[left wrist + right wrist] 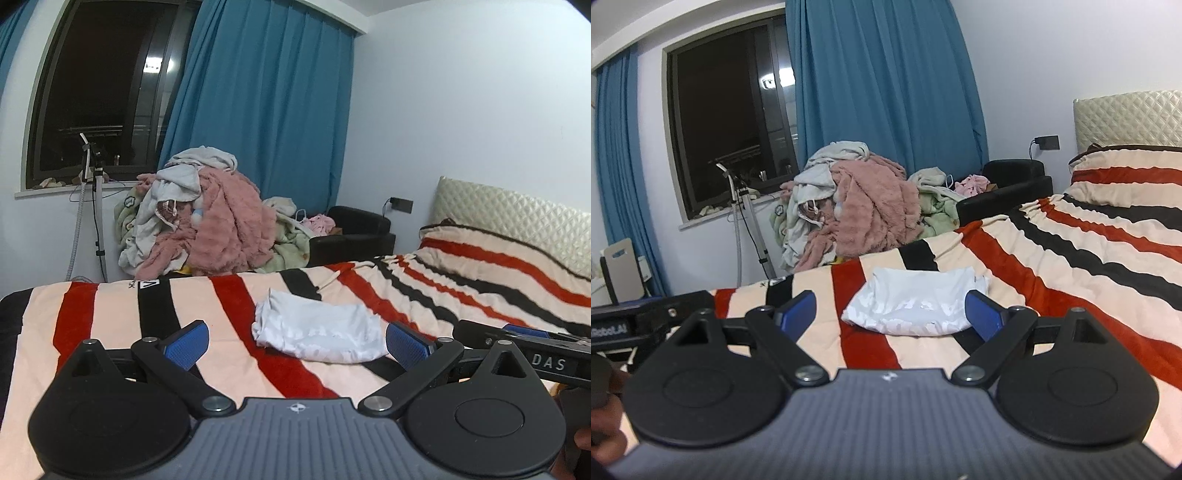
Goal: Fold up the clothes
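A white garment (321, 332) lies folded into a compact bundle on the striped bed blanket (110, 314); it also shows in the right wrist view (916, 302). My left gripper (297, 341) is open and empty, held just short of the garment, its blue pads (188, 343) spread wide. My right gripper (890, 314) is open and empty too, in front of the garment's near edge. The right gripper's body (535, 350) shows at the right of the left wrist view.
A heap of pink, grey and green clothes (207, 218) sits beyond the bed's far edge. A black armchair (354, 232), blue curtains (266, 99), a dark window (99, 85), a garment steamer stand (96, 206) and the quilted headboard (517, 210) surround the bed.
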The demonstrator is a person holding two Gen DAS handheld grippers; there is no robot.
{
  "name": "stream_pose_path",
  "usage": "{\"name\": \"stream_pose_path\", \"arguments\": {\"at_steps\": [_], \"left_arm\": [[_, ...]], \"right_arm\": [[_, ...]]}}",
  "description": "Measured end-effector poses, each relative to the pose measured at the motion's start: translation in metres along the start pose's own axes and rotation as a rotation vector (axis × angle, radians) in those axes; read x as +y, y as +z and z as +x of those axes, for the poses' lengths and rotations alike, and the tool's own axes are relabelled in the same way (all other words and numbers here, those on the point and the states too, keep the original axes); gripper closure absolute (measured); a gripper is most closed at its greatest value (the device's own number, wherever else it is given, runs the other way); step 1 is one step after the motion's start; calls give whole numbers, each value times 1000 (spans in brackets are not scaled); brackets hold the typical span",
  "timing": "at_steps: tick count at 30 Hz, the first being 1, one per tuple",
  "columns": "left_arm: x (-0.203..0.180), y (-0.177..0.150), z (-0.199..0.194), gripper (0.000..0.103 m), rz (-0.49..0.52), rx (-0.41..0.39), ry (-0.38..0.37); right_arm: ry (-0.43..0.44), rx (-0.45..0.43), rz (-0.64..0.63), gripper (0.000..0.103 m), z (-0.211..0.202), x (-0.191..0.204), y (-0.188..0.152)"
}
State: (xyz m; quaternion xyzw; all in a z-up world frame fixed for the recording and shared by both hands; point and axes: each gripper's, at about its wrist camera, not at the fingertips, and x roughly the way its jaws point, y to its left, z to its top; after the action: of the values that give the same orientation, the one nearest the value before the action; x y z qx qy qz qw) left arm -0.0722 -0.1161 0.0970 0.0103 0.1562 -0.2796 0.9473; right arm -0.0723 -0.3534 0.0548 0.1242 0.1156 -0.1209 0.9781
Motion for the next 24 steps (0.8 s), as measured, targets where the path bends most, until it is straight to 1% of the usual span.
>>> {"name": "stream_pose_path", "arguments": {"at_steps": [4,8,13,17,20,24], "left_arm": [[2,-11,8,0,11,5,17],[6,-19,17,0,-3,27,23],[13,-28,21,0,8,41,62],[19,-30,25,0,-15,57,78],[22,-30,26,0,-31,69,82],[21,-29,29,0,-28,86,87]], "right_arm": [[-20,7,-10,14,11,-1,-14],[-26,4,-7,14,18,-1,-25],[-32,12,-35,14,26,4,-36],[-19,14,-29,14,27,2,-38],[-29,15,-19,14,28,1,-39],[-31,26,-19,14,29,2,-40]]}}
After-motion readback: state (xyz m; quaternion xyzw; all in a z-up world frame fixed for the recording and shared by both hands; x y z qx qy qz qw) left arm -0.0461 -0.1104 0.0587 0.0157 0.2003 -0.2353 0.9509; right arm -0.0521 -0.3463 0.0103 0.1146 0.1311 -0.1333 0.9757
